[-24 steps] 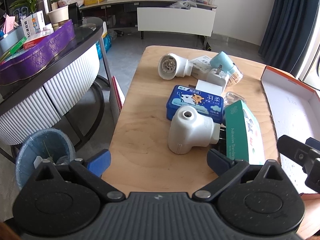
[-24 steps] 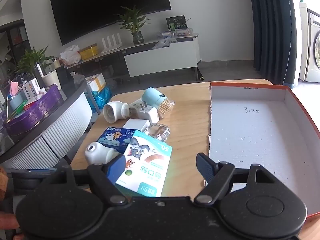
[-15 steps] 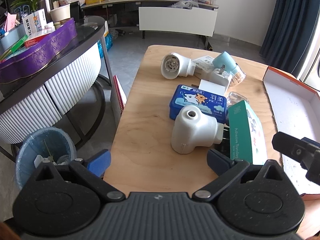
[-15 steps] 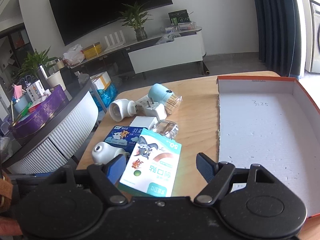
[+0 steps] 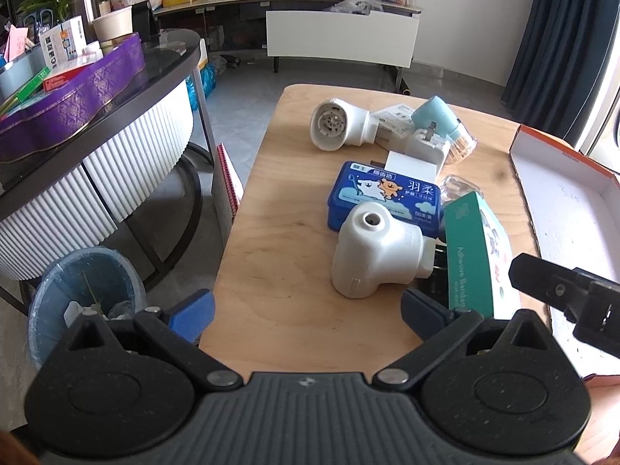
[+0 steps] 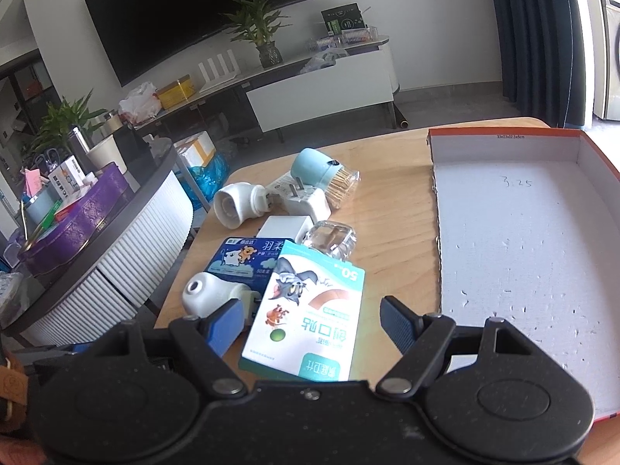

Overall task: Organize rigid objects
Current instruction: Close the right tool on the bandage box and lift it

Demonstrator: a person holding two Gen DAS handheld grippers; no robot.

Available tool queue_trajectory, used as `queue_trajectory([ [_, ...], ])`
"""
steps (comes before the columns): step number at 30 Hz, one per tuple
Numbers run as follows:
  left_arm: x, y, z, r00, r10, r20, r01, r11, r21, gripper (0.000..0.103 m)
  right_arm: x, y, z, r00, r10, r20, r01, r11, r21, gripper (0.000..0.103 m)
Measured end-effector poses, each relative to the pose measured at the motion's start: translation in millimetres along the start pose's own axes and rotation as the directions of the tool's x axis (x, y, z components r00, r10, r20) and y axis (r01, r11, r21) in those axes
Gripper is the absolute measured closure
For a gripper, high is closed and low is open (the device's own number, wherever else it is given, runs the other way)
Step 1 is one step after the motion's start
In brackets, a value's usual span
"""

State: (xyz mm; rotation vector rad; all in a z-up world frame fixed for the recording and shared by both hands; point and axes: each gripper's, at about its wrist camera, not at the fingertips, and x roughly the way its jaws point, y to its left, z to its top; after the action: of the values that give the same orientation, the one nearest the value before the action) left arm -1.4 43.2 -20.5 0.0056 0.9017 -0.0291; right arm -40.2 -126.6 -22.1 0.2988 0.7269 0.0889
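Observation:
A wooden table (image 5: 279, 240) carries a cluster of items. Nearest my left gripper (image 5: 306, 310) is a white plug-in device (image 5: 378, 248), just ahead of the open fingers and apart from them. Behind it lie a blue tin (image 5: 383, 193), a second white plug-in device (image 5: 341, 124), a white adapter (image 5: 426, 143), a light-blue toothpick holder (image 5: 438, 116) and a clear bottle (image 5: 459, 188). A green-and-white bandage box (image 6: 314, 302) lies flat between the fingers of my right gripper (image 6: 310, 323), whose pads stand wide and do not touch it. The white orange-rimmed box (image 6: 515, 252) sits at the right.
A round dark side table (image 5: 116, 97) holding a purple box (image 5: 73, 97) stands left of the wooden table. Below it on the floor is a blue waste bin (image 5: 85, 290). A low TV cabinet (image 5: 341, 35) lines the back wall. The table's left edge drops to the floor.
Both grippers have crept forward toward the cluster. The right one now reaches further along the bandage box. Nothing has been taken hold of.

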Motion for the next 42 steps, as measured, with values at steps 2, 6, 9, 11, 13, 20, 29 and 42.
queue_trajectory([
  [2, 0.0, -0.3, 0.0, 1.000, -0.001, 0.000, 0.001, 1.000, 0.001, 0.000, 0.7, 0.3, -1.2, 1.000, 0.001, 0.013, 0.000, 1.000, -0.007, 0.012],
  [6, 0.5, -1.1, -0.2, 1.000, -0.006, 0.000, 0.006, 1.000, 0.005, 0.000, 1.5, 0.9, -2.5, 1.000, -0.001, 0.014, 0.002, 1.000, -0.010, 0.012],
  [9, 0.8, -1.6, -0.6, 1.000, -0.008, -0.001, 0.008, 1.000, 0.006, 0.000, 1.8, 0.0, -3.4, 1.000, -0.004, 0.013, 0.004, 1.000, -0.006, 0.012],
  [11, 1.1, -1.6, -0.6, 1.000, -0.009, -0.002, 0.009, 1.000, 0.005, 0.000, 3.1, 0.6, -3.4, 1.000, -0.007, 0.013, 0.007, 1.000, -0.008, 0.012],
  [13, 1.6, -1.3, -0.5, 1.000, -0.009, -0.002, 0.009, 1.000, 0.004, 0.000, 3.4, 1.2, -3.5, 1.000, -0.008, 0.007, 0.008, 1.000, -0.010, 0.012],
  [20, 3.2, -0.6, 0.0, 1.000, -0.012, -0.003, 0.012, 1.000, 0.001, 0.000, 5.9, 2.6, -4.1, 1.000, -0.004, 0.008, 0.004, 1.000, -0.014, 0.012],
  [29, 5.9, 5.1, -0.4, 1.000, -0.003, -0.009, 0.003, 1.000, -0.013, 0.000, 14.2, 7.4, 2.5, 1.000, 0.014, -0.001, -0.014, 1.000, -0.004, 0.012],
  [42, 13.0, 5.6, 2.3, 1.000, -0.011, -0.012, 0.011, 1.000, -0.007, 0.000, 50.9, -25.9, 3.7, 0.984, -0.155, -0.091, 0.160, 0.985, 0.058, 0.012],
])
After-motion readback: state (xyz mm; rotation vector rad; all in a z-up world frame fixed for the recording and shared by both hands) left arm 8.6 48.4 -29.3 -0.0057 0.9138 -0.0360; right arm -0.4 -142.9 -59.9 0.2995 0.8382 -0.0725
